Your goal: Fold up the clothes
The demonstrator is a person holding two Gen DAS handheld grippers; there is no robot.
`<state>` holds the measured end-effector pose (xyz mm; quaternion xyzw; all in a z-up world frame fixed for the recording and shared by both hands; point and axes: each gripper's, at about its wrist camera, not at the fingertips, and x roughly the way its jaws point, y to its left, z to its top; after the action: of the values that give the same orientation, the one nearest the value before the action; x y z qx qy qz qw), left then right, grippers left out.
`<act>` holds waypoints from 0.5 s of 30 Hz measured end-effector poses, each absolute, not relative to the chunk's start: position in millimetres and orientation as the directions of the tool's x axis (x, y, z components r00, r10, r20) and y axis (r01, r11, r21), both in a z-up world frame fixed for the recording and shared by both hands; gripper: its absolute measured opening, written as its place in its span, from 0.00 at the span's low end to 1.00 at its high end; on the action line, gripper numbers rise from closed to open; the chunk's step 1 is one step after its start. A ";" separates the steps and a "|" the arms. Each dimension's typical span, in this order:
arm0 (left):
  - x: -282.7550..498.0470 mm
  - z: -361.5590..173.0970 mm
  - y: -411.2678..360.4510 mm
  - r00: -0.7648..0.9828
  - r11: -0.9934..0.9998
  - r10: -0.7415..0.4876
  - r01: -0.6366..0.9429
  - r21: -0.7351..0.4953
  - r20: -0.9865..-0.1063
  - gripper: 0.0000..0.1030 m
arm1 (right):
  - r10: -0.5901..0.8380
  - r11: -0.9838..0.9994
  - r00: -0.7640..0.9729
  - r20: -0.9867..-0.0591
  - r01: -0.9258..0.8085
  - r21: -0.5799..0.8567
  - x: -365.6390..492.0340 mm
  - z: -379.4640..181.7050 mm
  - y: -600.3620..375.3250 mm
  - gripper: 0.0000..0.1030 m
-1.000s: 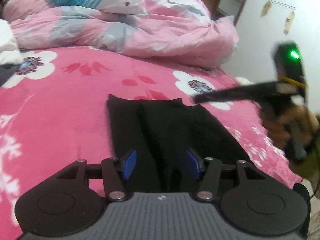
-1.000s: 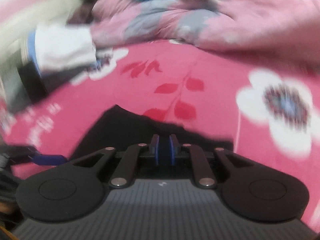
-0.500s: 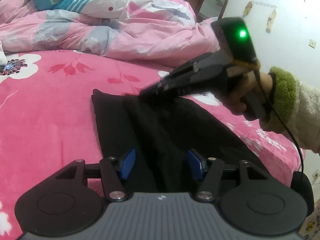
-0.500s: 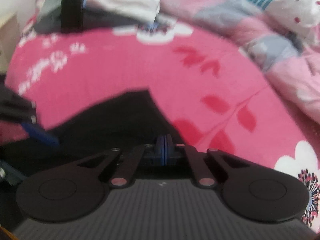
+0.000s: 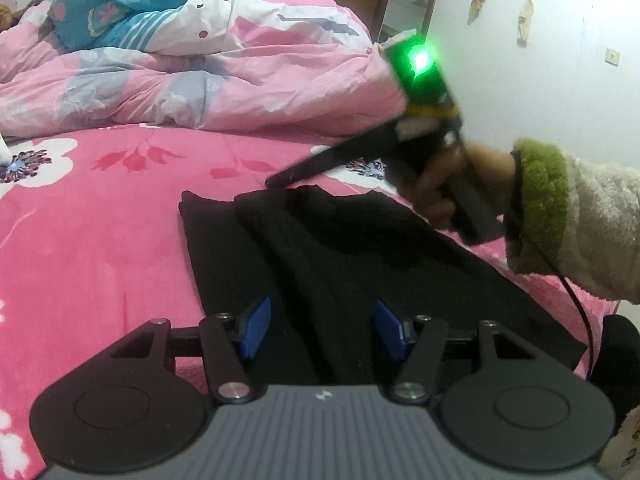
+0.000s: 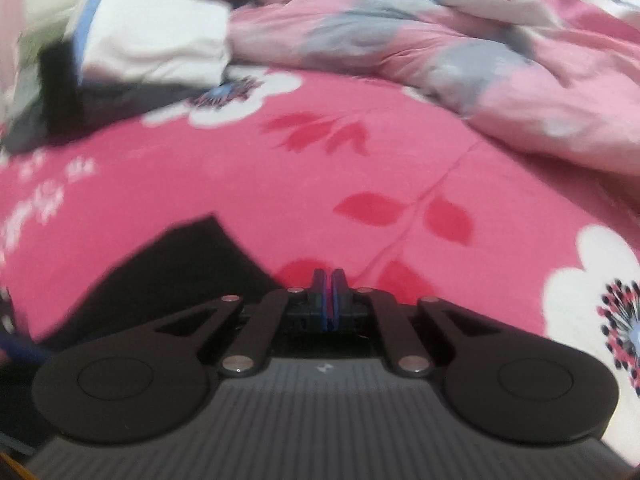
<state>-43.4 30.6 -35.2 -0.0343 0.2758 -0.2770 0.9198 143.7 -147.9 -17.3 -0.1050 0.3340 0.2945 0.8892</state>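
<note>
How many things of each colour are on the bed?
Black: 1, the black garment lying flat on the pink flowered blanket.
Pink: 1, the pink quilt bunched at the far end.
Blue: 1, the blue cloth on top of the quilt.
White: 1, the white folded cloth.
Total: 4

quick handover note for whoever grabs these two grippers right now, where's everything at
Left gripper: open, low over the near end of the black garment, nothing pinched.
Right gripper: shut, holding nothing; its tips are at the garment's far edge, by a corner.
Garment: lies flat on the pink floral blanket, long and narrow, with its sides apparently folded inward.
A stack of other clothes sits at the far left of the bed in the right wrist view, beside the rumpled quilt.
Left to do: likely fold the garment end over end, then put it with the stack.
</note>
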 end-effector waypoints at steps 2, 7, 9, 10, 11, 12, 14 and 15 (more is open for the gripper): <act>-42.5 -35.6 34.1 0.694 0.841 -0.537 0.487 -0.237 -0.479 0.57 | 0.505 0.791 0.573 -0.645 -0.607 0.079 141.9 -2.2 -152.5 0.04; -38.7 -35.6 45.1 0.691 0.824 -0.567 0.466 -0.323 -0.449 0.57 | 0.554 0.684 0.465 -0.691 -0.727 0.059 123.9 14.2 -113.9 0.30; -35.4 -35.1 50.5 0.689 0.812 -0.580 0.445 -0.377 -0.434 0.56 | 0.479 0.666 0.440 -0.760 -0.746 -0.012 120.8 0.9 -93.6 0.28; -34.4 -35.1 52.6 0.691 0.810 -0.581 0.436 -0.392 -0.431 0.55 | 0.443 0.656 0.429 -0.787 -0.753 -0.042 119.3 -5.1 -84.7 0.16; -33.4 -35.1 54.8 0.692 0.807 -0.582 0.427 -0.407 -0.428 0.54 | 0.444 0.670 0.434 -0.784 -0.742 -0.032 118.4 -5.1 -85.5 0.07; -32.5 -35.1 56.8 0.693 0.805 -0.582 0.419 -0.420 -0.425 0.52 | 0.444 0.683 0.439 -0.781 -0.730 -0.021 117.5 -5.1 -86.4 0.04; -32.9 -36.0 59.7 0.695 0.804 -0.581 0.409 -0.431 -0.424 0.48 | 0.479 0.714 0.459 -0.749 -0.700 0.028 114.2 1.8 -94.1 0.03; -33.0 -36.4 61.0 0.696 0.804 -0.580 0.405 -0.436 -0.423 0.44 | 0.508 0.727 0.473 -0.720 -0.683 0.065 112.0 7.7 -100.4 0.03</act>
<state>-33.0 61.0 -36.4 -0.1566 0.2801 -0.2715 0.9074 112.0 -100.4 7.7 -0.1168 0.3756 0.3502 0.8501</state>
